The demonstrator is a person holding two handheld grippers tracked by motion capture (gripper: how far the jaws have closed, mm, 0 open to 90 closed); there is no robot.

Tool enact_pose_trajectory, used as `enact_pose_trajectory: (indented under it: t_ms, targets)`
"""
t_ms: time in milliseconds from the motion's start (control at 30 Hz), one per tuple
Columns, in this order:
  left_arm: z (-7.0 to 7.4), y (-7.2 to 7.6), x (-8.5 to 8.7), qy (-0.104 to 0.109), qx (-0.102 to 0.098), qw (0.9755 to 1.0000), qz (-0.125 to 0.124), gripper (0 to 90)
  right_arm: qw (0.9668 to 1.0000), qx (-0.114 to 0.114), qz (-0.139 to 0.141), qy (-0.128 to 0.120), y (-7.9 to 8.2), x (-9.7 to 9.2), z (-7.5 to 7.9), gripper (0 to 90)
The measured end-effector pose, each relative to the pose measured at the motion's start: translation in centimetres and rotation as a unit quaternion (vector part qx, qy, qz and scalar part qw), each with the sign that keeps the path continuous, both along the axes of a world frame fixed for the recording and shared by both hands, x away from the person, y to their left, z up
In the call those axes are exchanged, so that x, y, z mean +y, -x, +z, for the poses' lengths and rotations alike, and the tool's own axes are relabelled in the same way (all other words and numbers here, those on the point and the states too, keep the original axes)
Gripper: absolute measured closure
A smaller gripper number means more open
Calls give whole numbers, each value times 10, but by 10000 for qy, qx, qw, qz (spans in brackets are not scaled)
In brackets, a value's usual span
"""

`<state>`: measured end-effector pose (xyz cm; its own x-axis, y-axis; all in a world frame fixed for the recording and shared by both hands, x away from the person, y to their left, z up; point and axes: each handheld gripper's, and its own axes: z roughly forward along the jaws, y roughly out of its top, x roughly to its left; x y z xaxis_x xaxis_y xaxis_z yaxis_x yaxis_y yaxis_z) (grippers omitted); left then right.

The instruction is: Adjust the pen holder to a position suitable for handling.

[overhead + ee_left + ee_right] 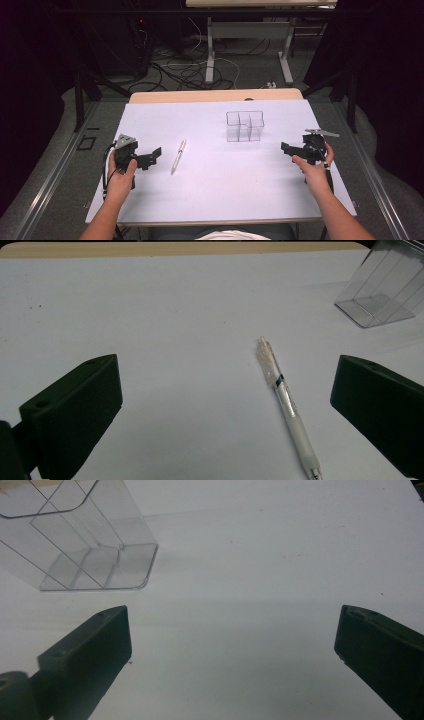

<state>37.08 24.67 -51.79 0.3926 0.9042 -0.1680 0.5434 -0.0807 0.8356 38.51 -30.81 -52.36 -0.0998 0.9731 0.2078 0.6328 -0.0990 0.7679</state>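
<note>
Before the pickup: left gripper [156, 154] spread wide beside pen [178, 156] lying flat on table [150, 200], right gripper [286, 148] equally spread near organizer [244, 125]. Next, likely: straddling pen, closing squarely.

The pen's [286, 402] lower tip and the clear organizer's [387, 287] top seem cut off

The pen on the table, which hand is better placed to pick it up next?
Left. The pen lies just beside the left tongs, whose jaws stand open with the pen ahead between them. The right tongs, also open, sit across the table beyond the clear box.
</note>
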Motion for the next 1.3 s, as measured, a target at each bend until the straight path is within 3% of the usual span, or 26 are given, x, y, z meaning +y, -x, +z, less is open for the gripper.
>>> enact_pose_trajectory:
  t_ms: [200,433,567,667,800,900,1033,1167,1300]
  targets:
    - [0,0,1,-41,41,10000,42,2,9998,-130,87,85,1,1,-1,52]
    - [0,5,2,-88,45,9999,37,2,9999,-127,101,41,-1,7,2,146]
    - [1,7,3,-50,48,10000,56,3,9993,-267,189,170,-1,14,11,163]
    - [0,7,2,-90,56,9999,49,3,9978,-495,286,333,-4,17,17,182]
    - [-1,6,1,-111,87,9999,61,4,9954,-723,391,495,-10,19,28,310]
    - [-1,6,1,-131,89,9999,67,4,9948,-787,509,407,-16,21,36,381]
    - [-2,6,1,-129,93,9998,76,4,9948,-778,608,261,-26,26,41,407]
    - [-2,6,2,-136,103,9998,71,4,9933,-755,781,401,-38,30,46,412]
    - [-2,6,2,-115,102,9999,67,4,9940,-665,759,426,-50,33,52,421]
